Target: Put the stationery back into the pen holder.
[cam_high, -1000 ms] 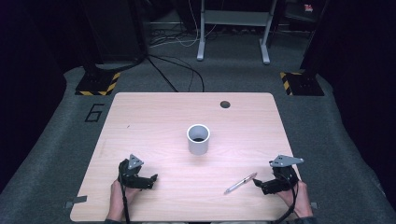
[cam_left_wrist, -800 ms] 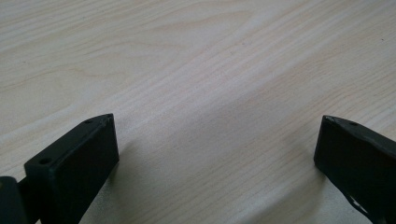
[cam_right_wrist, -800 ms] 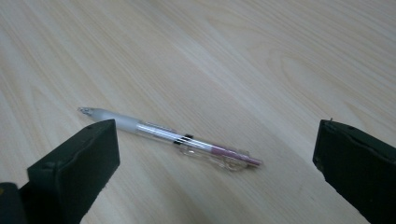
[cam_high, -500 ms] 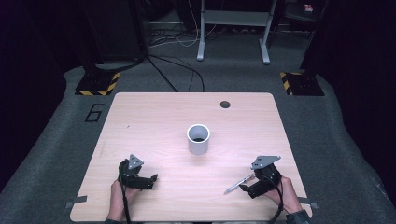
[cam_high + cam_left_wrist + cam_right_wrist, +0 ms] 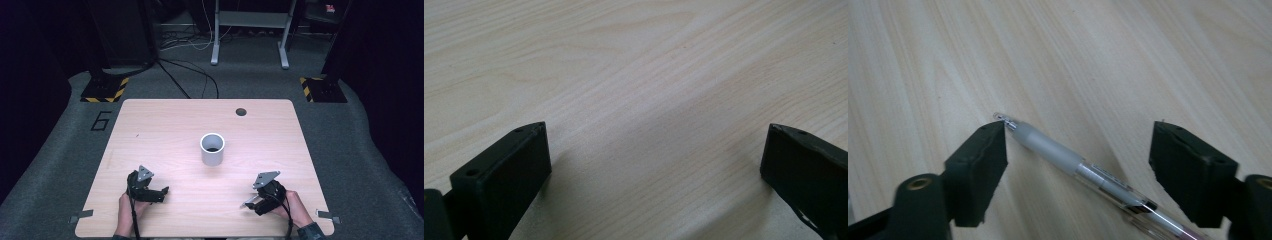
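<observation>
Pale wood tabletop under a dark room, cables and stand legs on the grey floor beyond, and the action is all at the near edge. Right hand-held gripper is down over the pen, jaws spread wide, one on each side of it; the pen lies flat on the wood, running diagonally between them, its tip just beside the left-hand jaw as that view shows it, and whether it touches I cannot tell. Nothing gripped yet. From above, the same right hand-held gripper sits at the near right of the tabletop, with the pen's pale end peeking out beside it. To do this well, I'd say centre the jaws over the grey grip section rather than the tip, keep them low to the wood, and square them across the barrel before closing, because a slanted pinch on a round barrel could roll or flick it away. White cup stands upright mid-table, well apart, a likely destination. Left hand-held gripper rests over bare wood, jaws wide, holding nothing; from above it sits at the near left.
</observation>
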